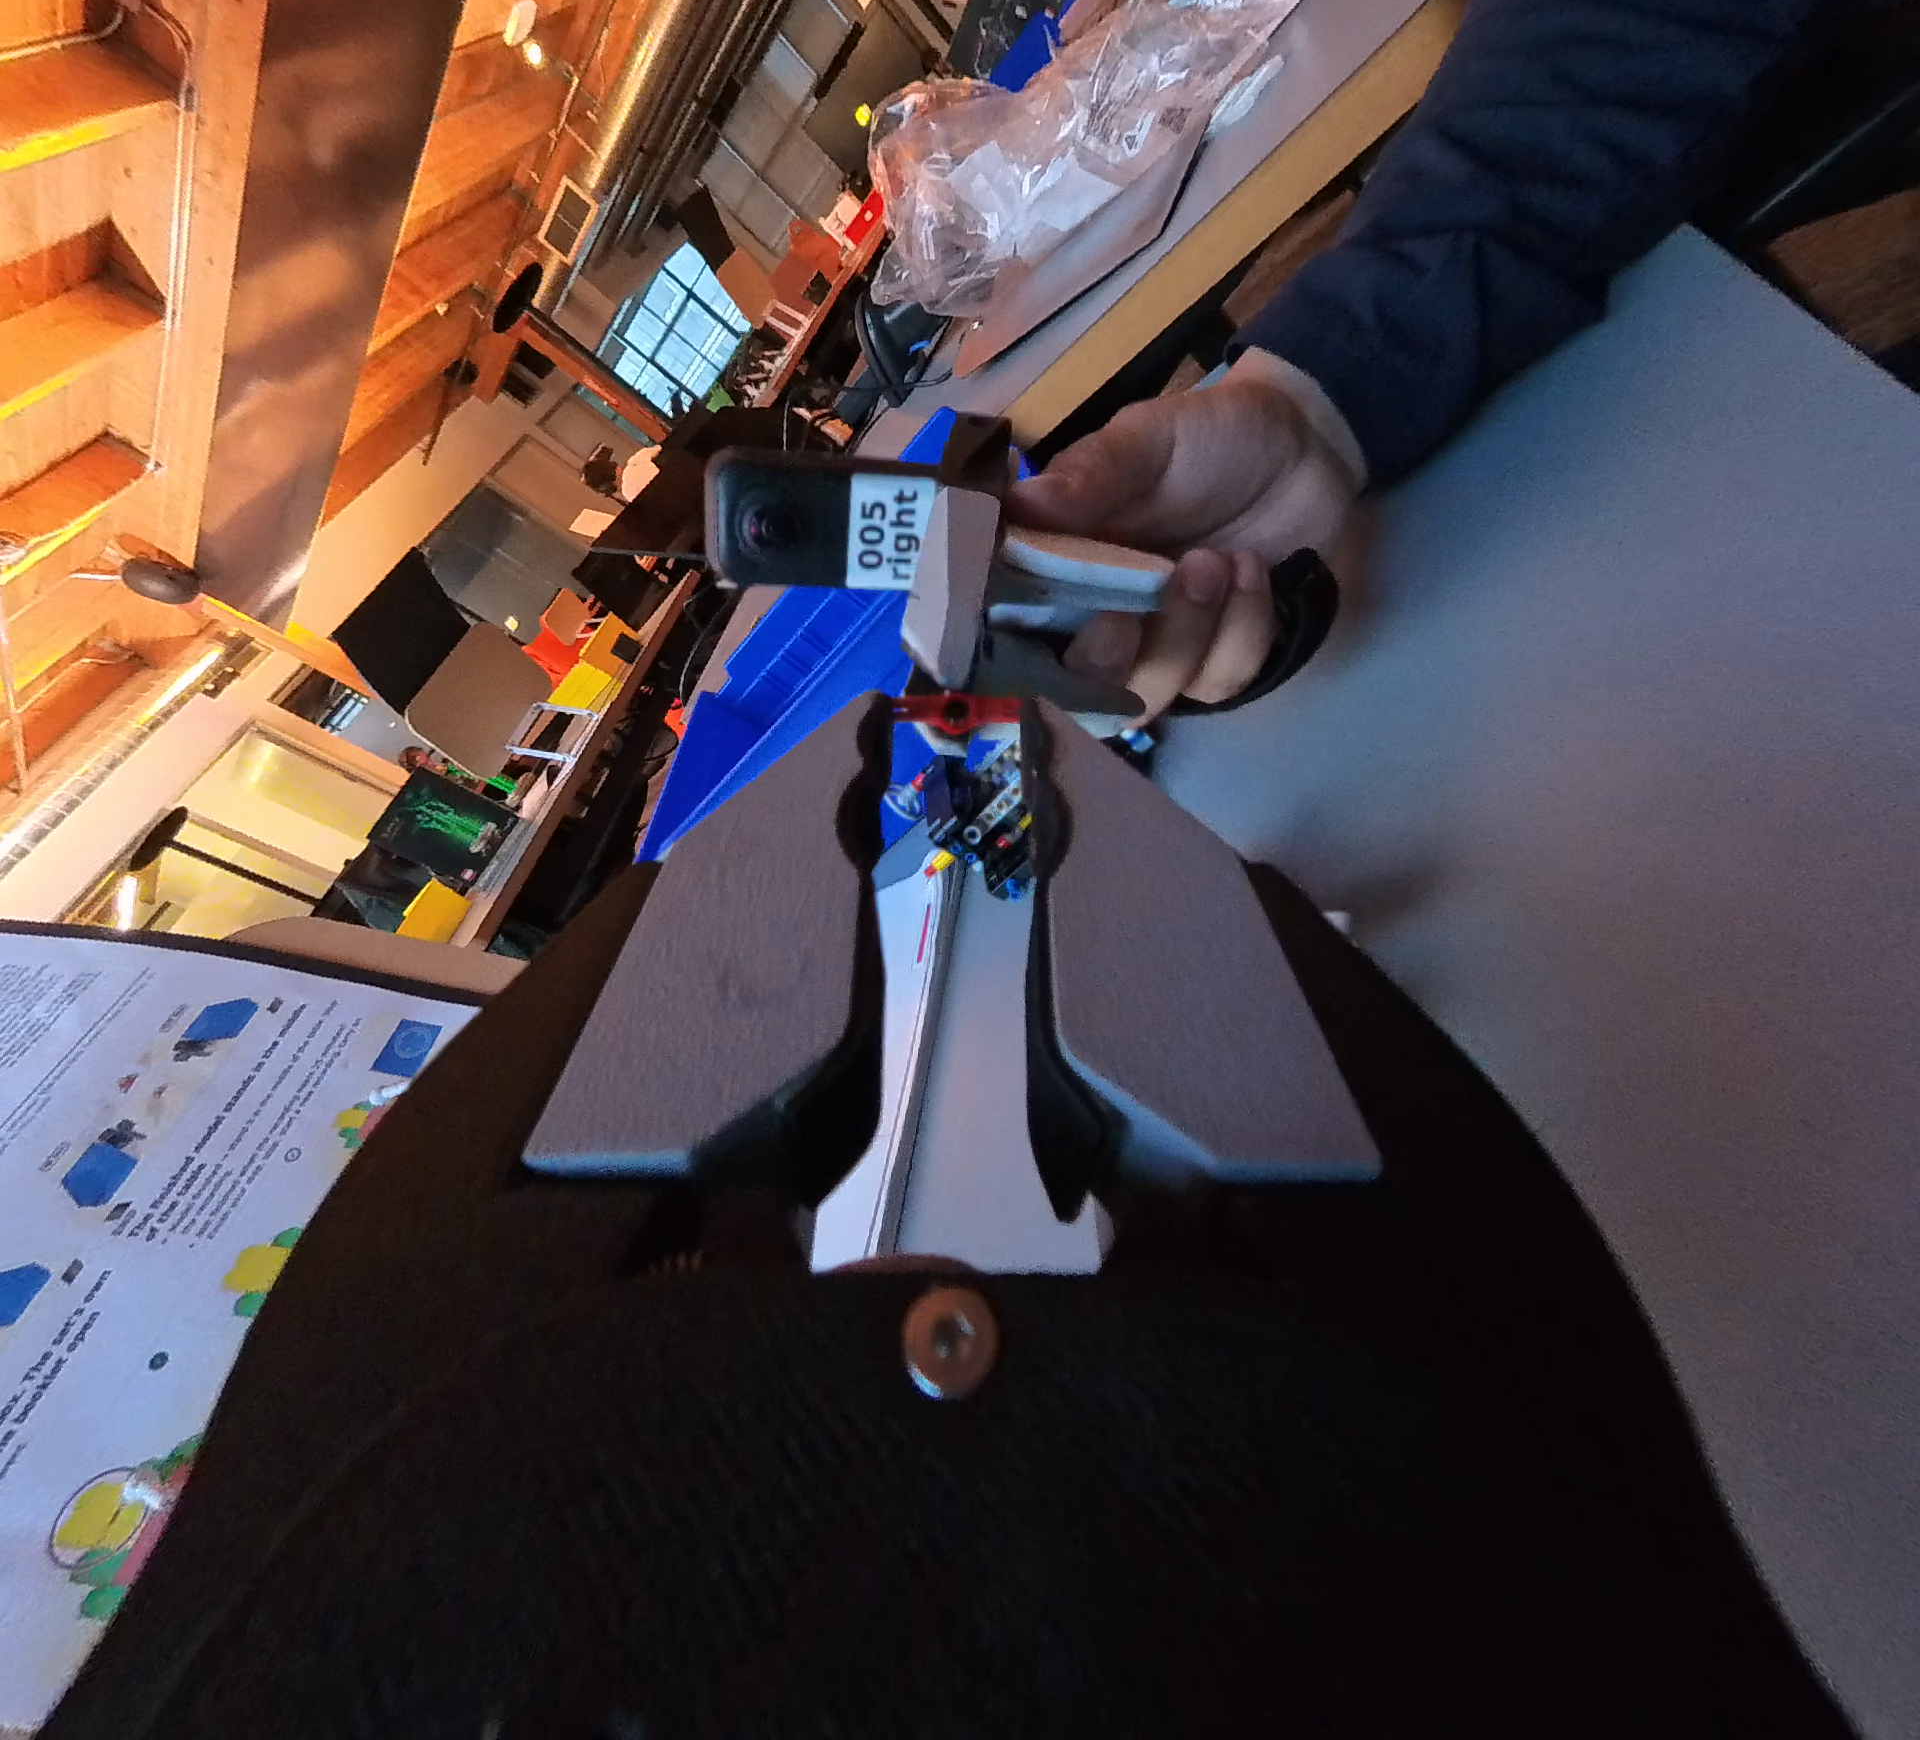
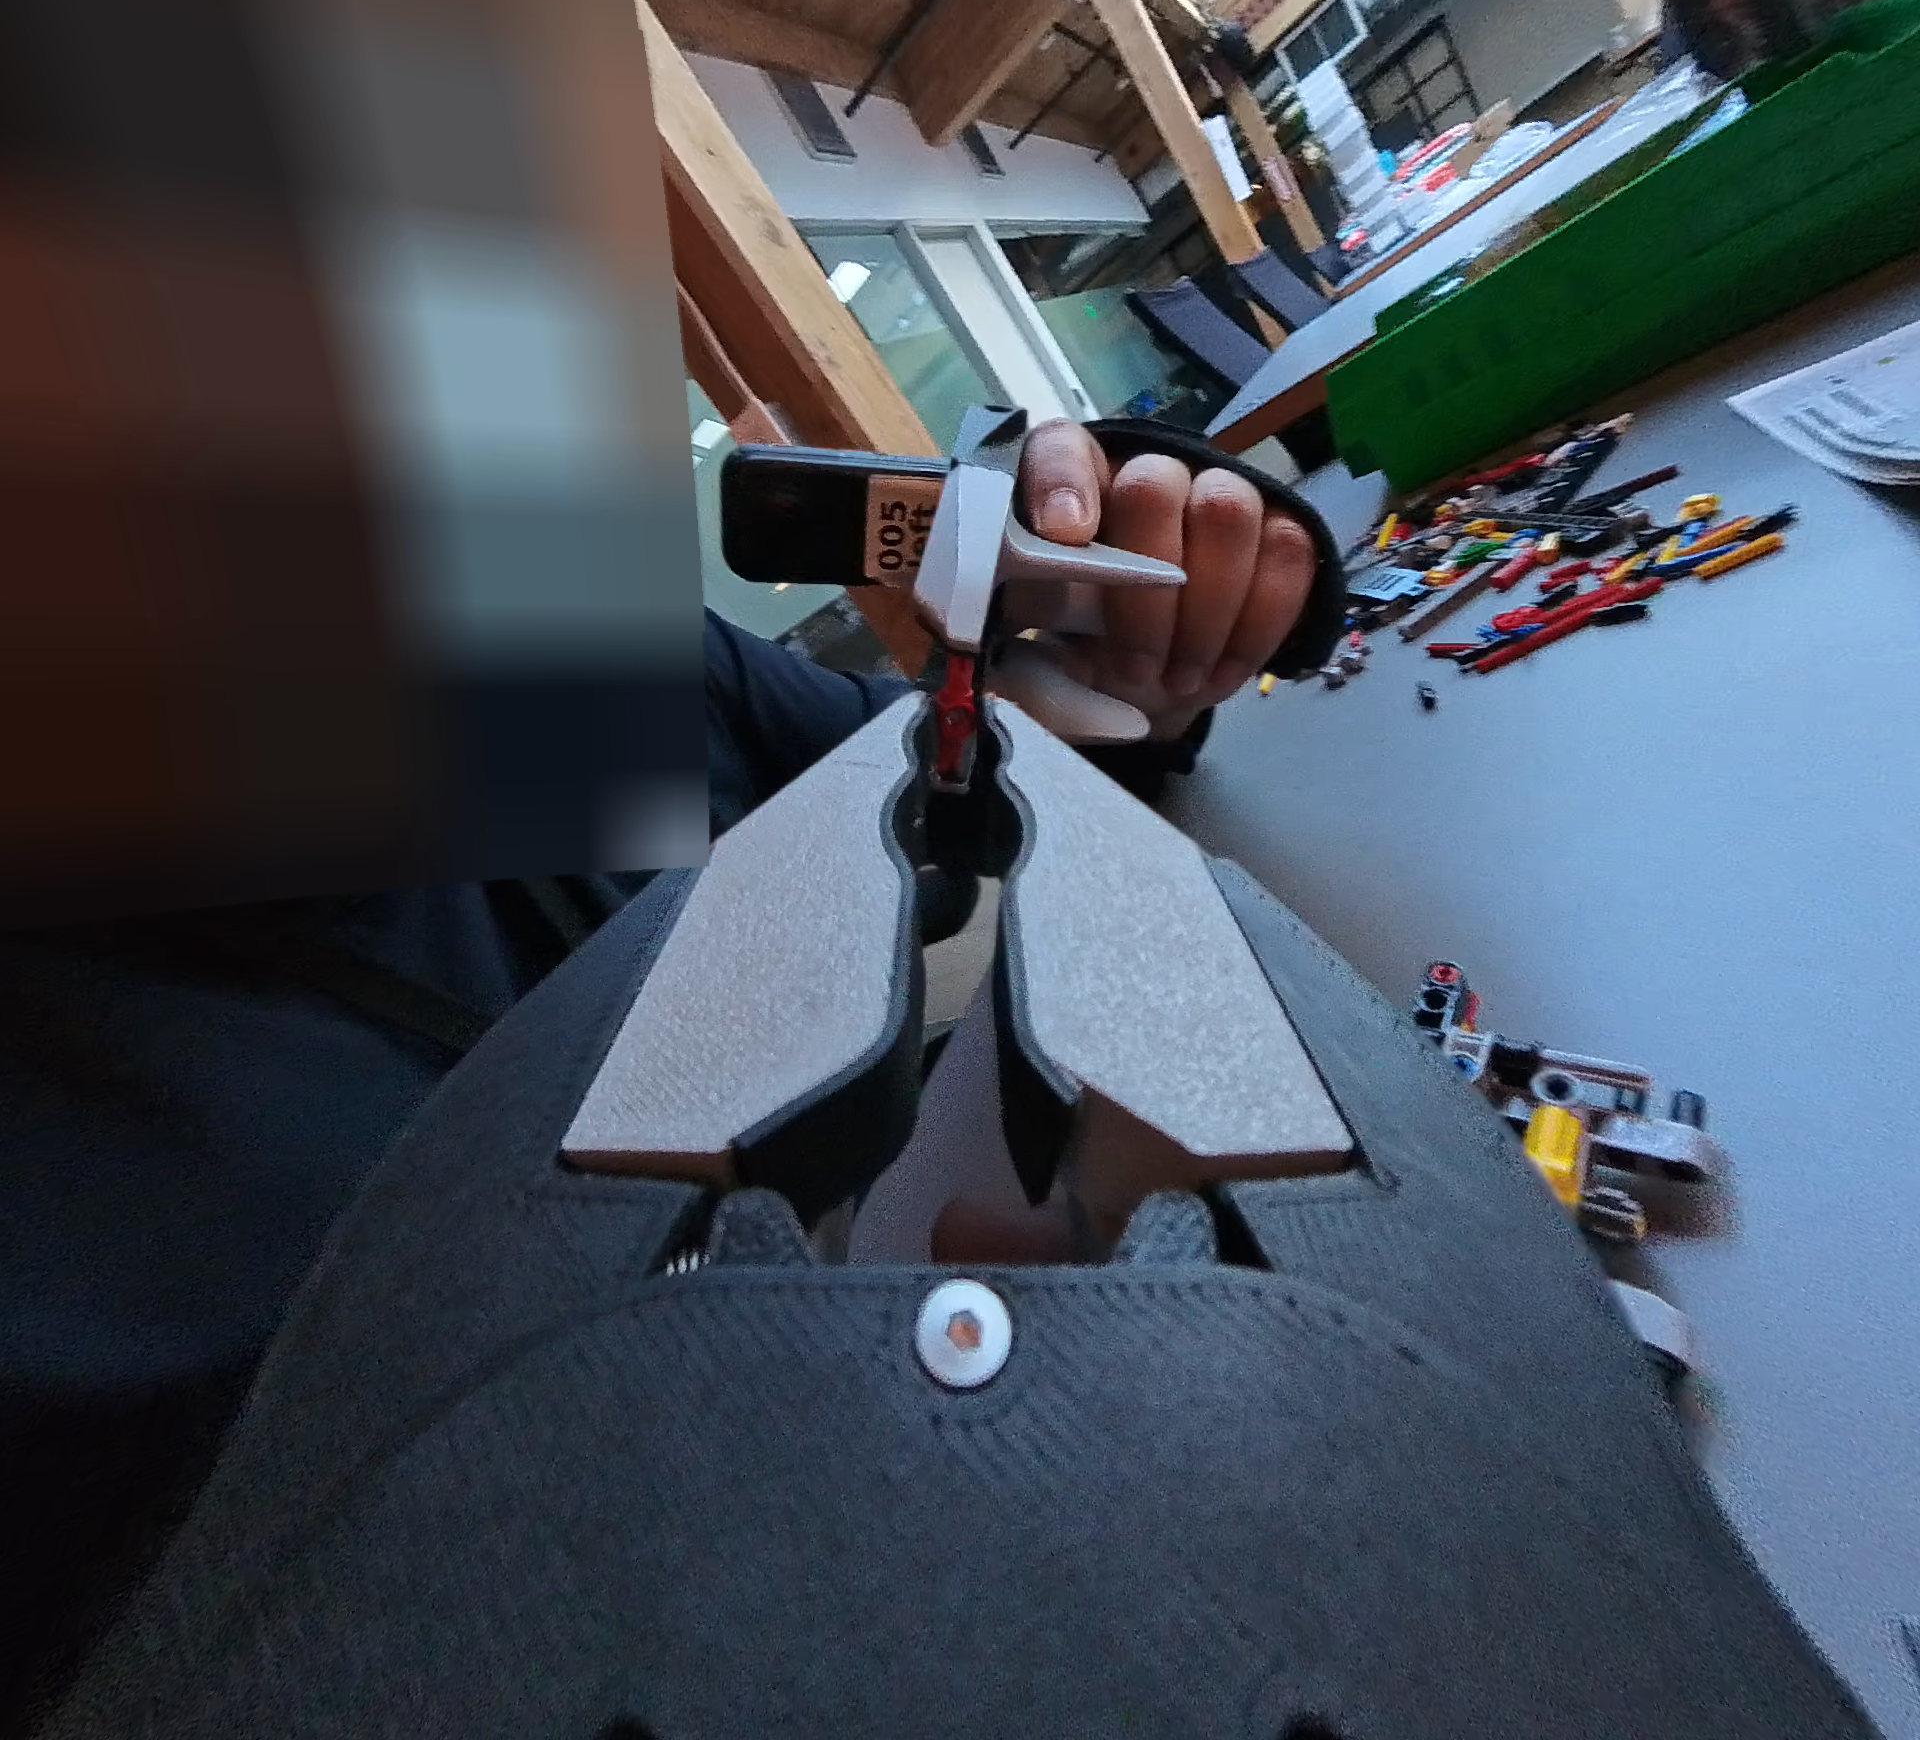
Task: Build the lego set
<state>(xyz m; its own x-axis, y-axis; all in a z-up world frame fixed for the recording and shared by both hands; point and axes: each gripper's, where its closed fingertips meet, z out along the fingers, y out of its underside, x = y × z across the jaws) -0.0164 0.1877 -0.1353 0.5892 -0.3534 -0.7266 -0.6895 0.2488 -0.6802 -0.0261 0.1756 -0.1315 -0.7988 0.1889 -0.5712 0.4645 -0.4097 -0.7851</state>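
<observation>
While both grippers meet in mid-air above the grey table [image 1: 1558, 651], a small red piece [image 1: 956, 709] sits at the point where they come together. The left gripper [image 1: 958, 726] stands part-way open, and the red piece lies crosswise between its two tips, each end up against a fingertip [image 1: 1039, 734]. The right gripper [image 2: 954, 740] comes at the same piece from the opposite side. Its jaws are almost fully closed, and they pinch the piece across its thin dimension, so the piece is gripped from two directions at once and touches nothing else.

A hand [image 1: 1195, 547] in a dark sleeve works the handle of the right gripper just beyond the red piece. Another hand [image 2: 1174, 568] does the same for the left gripper.

Below the red piece, on the table, lies a small built assembly [image 1: 987, 828] of black, yellow and blue parts. Behind the piece stands a blue bin [image 1: 779, 682]. Well off from the piece to one side, a scatter of loose coloured parts [image 2: 1558, 547] covers the table in front of a green bin [image 2: 1662, 256]. A printed sheet [image 1: 156, 1171] lies nearer the left gripper's body, and a crumpled clear plastic bag [image 1: 1039, 163] rests on a farther table.
</observation>
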